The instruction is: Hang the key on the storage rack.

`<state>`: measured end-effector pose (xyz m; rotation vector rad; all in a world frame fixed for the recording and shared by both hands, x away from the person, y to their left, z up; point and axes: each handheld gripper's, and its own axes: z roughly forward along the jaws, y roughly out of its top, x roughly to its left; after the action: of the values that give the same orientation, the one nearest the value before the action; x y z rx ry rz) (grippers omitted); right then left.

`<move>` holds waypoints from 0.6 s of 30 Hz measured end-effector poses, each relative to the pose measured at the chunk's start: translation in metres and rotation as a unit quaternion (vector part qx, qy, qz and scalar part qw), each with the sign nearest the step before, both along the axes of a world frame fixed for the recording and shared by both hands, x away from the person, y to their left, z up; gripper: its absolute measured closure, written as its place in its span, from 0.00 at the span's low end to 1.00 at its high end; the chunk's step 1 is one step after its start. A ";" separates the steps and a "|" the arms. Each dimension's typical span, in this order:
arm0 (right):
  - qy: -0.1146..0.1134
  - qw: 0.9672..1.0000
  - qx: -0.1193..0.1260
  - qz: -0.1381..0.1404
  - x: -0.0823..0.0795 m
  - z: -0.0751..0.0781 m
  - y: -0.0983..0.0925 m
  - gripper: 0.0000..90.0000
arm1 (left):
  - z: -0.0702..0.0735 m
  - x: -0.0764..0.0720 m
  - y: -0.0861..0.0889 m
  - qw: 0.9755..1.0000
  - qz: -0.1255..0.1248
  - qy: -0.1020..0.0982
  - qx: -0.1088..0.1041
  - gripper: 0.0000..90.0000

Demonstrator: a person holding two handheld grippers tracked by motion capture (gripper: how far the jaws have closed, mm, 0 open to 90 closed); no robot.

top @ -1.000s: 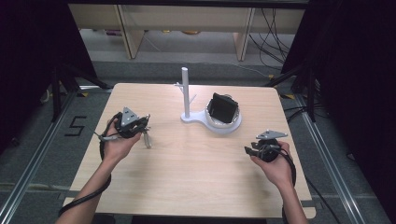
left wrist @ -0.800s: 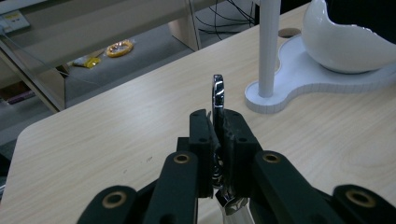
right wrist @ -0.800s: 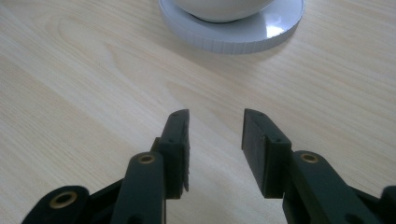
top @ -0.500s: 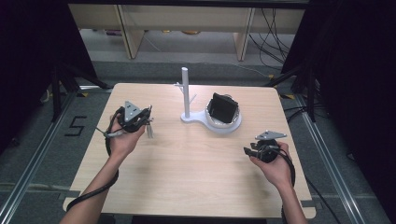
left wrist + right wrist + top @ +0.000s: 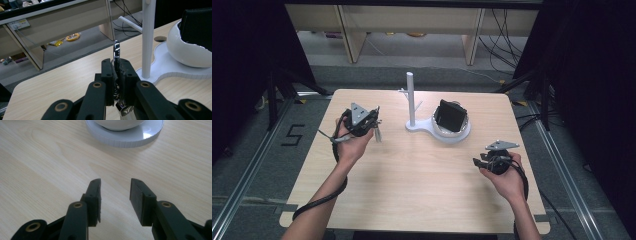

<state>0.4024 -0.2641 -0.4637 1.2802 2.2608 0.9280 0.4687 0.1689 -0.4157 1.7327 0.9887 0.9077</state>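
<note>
High view – change: left gripper (image 5: 373,125) w/ its shiny metal piece (image 5: 377,134) is drifting up and in toward white stand (image 5: 411,102) vs a sec ago; probably heading to hang it on a peg.
High view – right: right gripper (image 5: 478,163) is idling low over wooden table (image 5: 422,185), barely shifted.
Left gripper view: jaws are pinching the piece (image 5: 116,51) tight; chrome, slim, glossy. Stand's post (image 5: 148,37) smooth matte plastic, white bowl (image 5: 190,51) rounded, holding sth black.
Right gripper view: jaws are gaping wide, nothing betw them; pale wood grain, round white base (image 5: 125,137).

Left gripper (image 5: 371,123) has carried its shiny metal piece (image 5: 116,51) farther up the table
</note>
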 end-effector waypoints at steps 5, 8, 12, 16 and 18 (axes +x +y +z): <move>0.001 1.000 0.000 0.001 0.000 0.000 0.000 0.69 | 0.004 0.003 -0.006 1.000 -0.001 -0.005 -0.008 0.92; 0.007 1.000 0.003 -0.001 -0.001 0.001 0.000 0.69 | 0.007 0.005 -0.008 1.000 0.001 -0.011 -0.004 0.92; 0.008 1.000 0.005 -0.002 -0.001 0.001 0.000 0.69 | 0.010 0.008 -0.013 1.000 0.000 -0.016 -0.005 0.92; 0.002 1.000 0.001 0.002 0.000 0.001 -0.001 0.69 | 0.014 0.010 -0.017 1.000 -0.001 -0.021 -0.004 0.92; 0.002 1.000 0.001 0.004 0.000 0.001 -0.001 0.69 | 0.015 0.012 -0.019 1.000 -0.009 -0.028 -0.003 0.92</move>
<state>0.4025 -0.2656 -0.4628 1.2761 2.2690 0.9313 0.4812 0.1496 -0.4006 1.7002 0.9377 0.9358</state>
